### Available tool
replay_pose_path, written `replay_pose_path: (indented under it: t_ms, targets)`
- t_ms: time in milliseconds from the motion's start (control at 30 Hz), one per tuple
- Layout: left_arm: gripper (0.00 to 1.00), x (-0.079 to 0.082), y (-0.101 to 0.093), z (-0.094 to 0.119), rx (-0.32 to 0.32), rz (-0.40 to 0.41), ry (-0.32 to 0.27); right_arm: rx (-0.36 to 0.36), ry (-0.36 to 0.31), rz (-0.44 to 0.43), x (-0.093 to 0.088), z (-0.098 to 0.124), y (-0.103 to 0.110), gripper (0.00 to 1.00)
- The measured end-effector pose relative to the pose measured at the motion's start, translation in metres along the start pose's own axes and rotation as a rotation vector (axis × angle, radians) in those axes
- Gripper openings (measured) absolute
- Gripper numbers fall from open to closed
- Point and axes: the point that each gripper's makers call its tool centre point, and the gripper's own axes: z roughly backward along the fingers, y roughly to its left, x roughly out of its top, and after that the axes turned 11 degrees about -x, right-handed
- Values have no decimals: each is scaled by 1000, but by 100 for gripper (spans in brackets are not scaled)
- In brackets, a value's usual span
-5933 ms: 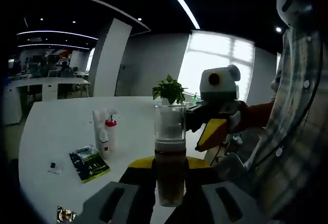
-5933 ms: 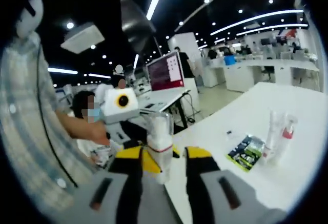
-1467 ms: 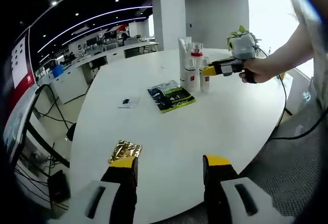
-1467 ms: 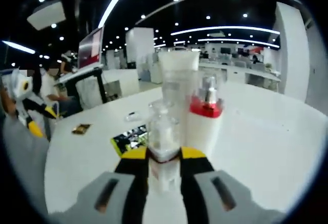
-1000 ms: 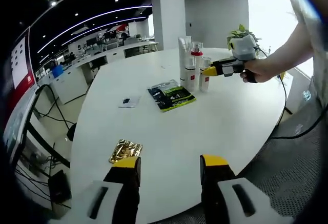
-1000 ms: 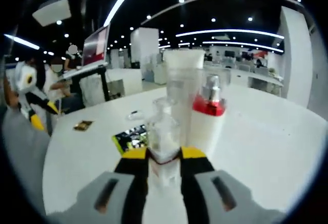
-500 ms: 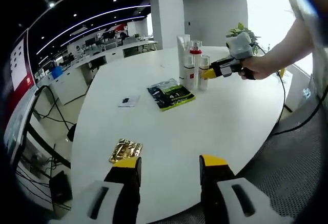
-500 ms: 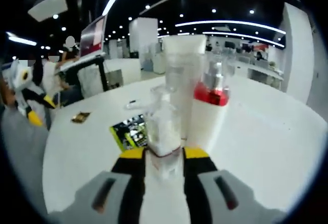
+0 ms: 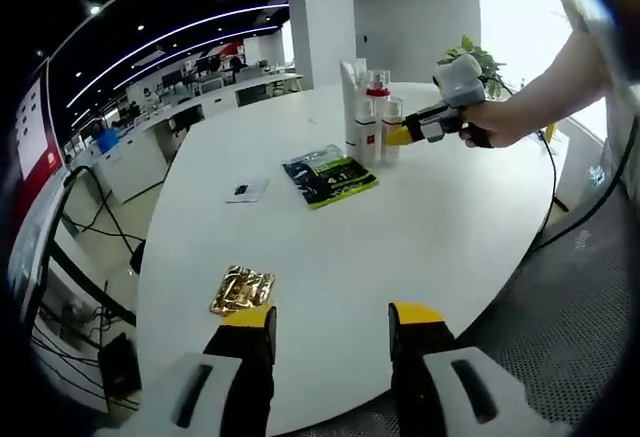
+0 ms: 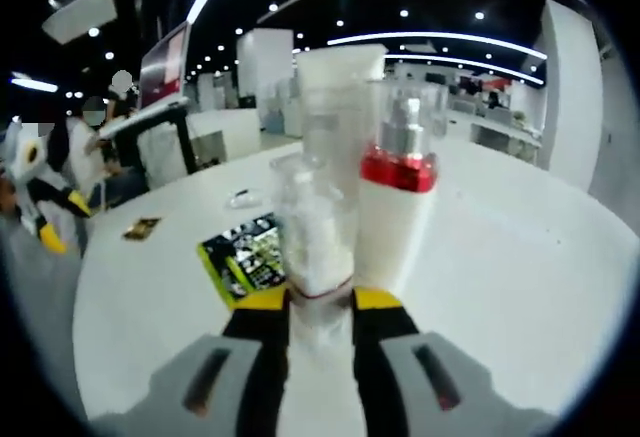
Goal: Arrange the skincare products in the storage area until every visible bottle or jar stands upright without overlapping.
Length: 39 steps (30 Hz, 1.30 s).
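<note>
Skincare bottles stand grouped on a round white counter [image 9: 420, 217]: a tall white tube [image 10: 335, 107], a red-collared pump bottle [image 10: 395, 207] and a clear-capped bottle [image 10: 312, 247], clenched upright in the right tongs [image 10: 318, 309]. The left tongs [image 9: 330, 319] hang released above the counter's near edge.

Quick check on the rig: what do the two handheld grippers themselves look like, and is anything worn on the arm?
Left gripper: grey jaws with dark slots and yellow-capped tips. Right gripper looks the same up close; from the left gripper view it has a dark body, a yellow nose and a black cable running behind the arm. The person's forearm is bare, with no sleeve over it.
</note>
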Motion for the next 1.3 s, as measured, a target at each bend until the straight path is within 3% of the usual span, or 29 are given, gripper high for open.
replay_pose_path:
  t_ms: [233,300,467,900,1300]
  targets:
    - [46,0,0,0,1,-3,-3,-2,7,1,-1,0,-3,22]
    - [46,1,0,0,-2,-5,-3,3,42,3,-7,0,-3,23]
    - [46,0,0,0,0,-7,0,-8,57,-24,-10,2,-3,24]
    - [45,0,1,1,4,-7,-4,-34,107,-20,-22,5,-11,20]
    - [41,0,2,2,9,-15,-3,-64,108,-39,-16,2,-20,18]
